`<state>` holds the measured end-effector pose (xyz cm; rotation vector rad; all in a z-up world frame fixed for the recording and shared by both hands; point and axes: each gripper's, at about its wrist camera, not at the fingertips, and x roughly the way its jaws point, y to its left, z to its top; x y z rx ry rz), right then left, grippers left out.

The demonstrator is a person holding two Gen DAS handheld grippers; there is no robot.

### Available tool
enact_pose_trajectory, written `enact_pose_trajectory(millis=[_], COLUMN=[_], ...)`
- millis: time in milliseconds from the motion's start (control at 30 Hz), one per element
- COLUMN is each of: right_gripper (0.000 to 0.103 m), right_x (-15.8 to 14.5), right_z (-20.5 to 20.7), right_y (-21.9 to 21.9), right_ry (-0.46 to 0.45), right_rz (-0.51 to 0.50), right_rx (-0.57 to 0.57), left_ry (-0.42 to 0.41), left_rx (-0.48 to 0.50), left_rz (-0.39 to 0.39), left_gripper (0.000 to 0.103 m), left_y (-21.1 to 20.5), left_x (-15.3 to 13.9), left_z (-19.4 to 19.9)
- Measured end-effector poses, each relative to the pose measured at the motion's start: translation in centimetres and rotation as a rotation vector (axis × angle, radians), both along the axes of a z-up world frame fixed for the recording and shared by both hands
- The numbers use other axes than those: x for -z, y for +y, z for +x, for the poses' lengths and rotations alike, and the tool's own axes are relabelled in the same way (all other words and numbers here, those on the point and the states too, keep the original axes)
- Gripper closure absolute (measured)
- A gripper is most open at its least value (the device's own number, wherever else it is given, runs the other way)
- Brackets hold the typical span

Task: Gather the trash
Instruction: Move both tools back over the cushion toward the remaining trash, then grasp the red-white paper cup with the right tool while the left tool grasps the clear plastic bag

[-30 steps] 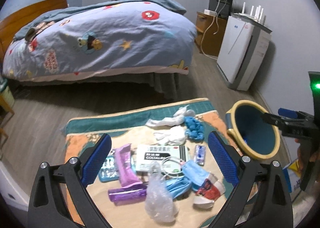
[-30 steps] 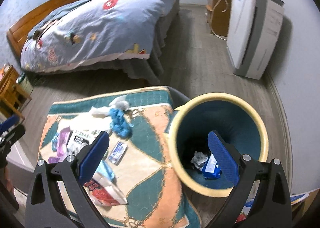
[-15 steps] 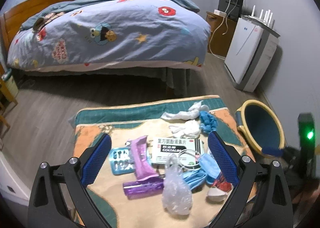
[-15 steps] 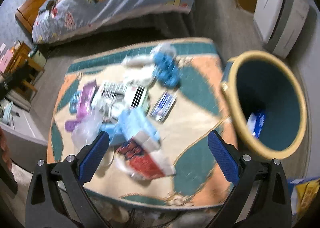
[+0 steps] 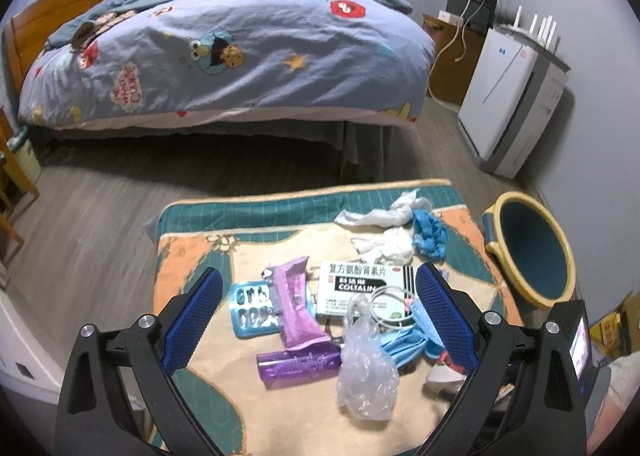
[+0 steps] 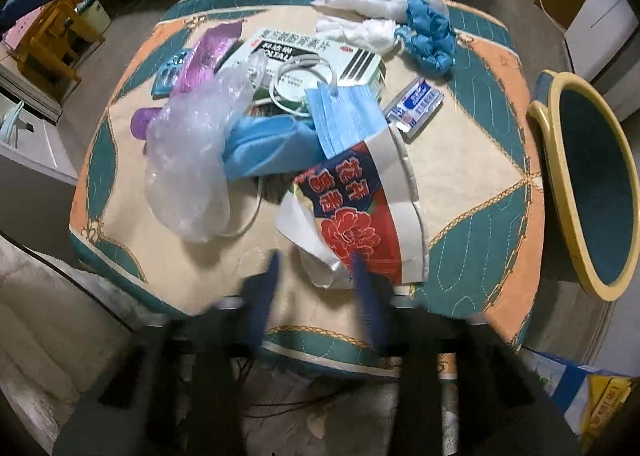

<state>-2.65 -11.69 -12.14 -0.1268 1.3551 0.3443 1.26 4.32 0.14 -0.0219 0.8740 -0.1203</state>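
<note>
Trash lies heaped on a quilted mat (image 6: 472,183): a crushed red-and-navy paper cup (image 6: 360,211) nearest the right gripper (image 6: 316,276), then a blue face mask (image 6: 344,119), a clear plastic bag (image 6: 192,159), a medicine box (image 6: 316,59), a purple wrapper (image 6: 208,55), white tissues (image 6: 360,27), a blue crumpled glove (image 6: 428,39) and a small sachet (image 6: 416,103). The right gripper's jaws have just been closing and look blurred; the cup's torn white edge sits between the two blue fingers (image 6: 366,280), but whether the pads press on it I cannot tell. A yellow-rimmed bin (image 6: 560,159) stands just beside the mat, on the right of the picture. The left gripper (image 5: 316,320) hangs above the mat's near side with its jaws wide apart and nothing in them. Only the left view shows the bed (image 5: 240,51) beyond the mat, a blister pack (image 5: 252,308) in full and a purple tube (image 5: 300,368) beside the bag; only the right view shows the cup's printed side and the sachet clearly.
</note>
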Motion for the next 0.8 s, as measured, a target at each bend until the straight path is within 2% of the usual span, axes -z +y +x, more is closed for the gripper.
enact_pose_trajectory(millis=[33, 200, 333, 567, 633, 700, 733, 767, 800], right_gripper=[0.092, 0.093, 0.096, 0.099, 0.099, 0.099, 0.099, 0.099, 0.099], right_x=[-0.1, -1.8, -2.7, -3.0, -2.9, -3.1, -3.2, -3.3, -3.4], right_z=[0.0, 0.3, 1.1, 2.8, 3.0, 3.1, 3.2, 3.2, 3.3], right_y=[-0.1, -1.0, -2.8, -5.7, -6.1, -6.7, -6.9, -7.0, -7.0], right_ry=[-0.002, -0.049, -0.070, -0.076, -0.079, -0.084, -0.087, -0.091, -0.096], right_rz=[0.009, 0.050, 0.070, 0.098, 0.100, 0.106, 0.111, 0.118, 0.125], right_rx=[-0.005, -0.001, 0.079, 0.203, 0.224, 0.241, 0.249, 0.254, 0.257], left_ry=[0.012, 0.085, 0.178, 0.282, 0.311, 0.339, 0.365, 0.387, 0.409], left_rx=[0.003, 0.023, 0.065, 0.142, 0.179, 0.206, 0.219, 0.229, 0.240], left_rz=[0.014, 0.019, 0.026, 0.110, 0.125, 0.156, 0.171, 0.179, 0.188], left_gripper=[0.007, 0.007, 0.007, 0.009, 0.014, 0.031, 0.035, 0.044, 0.059], left_y=[-0.2, -1.2, -2.8, -5.2, -5.9, -6.4, -6.6, -6.7, -6.8], left_x=[0.3, 2.1, 4.4, 7.5, 8.2, 8.9, 9.5, 10.0, 10.5], left_z=[0.1, 0.5, 0.5, 0.0, -0.2, -0.4, -0.4, -0.5, -0.5])
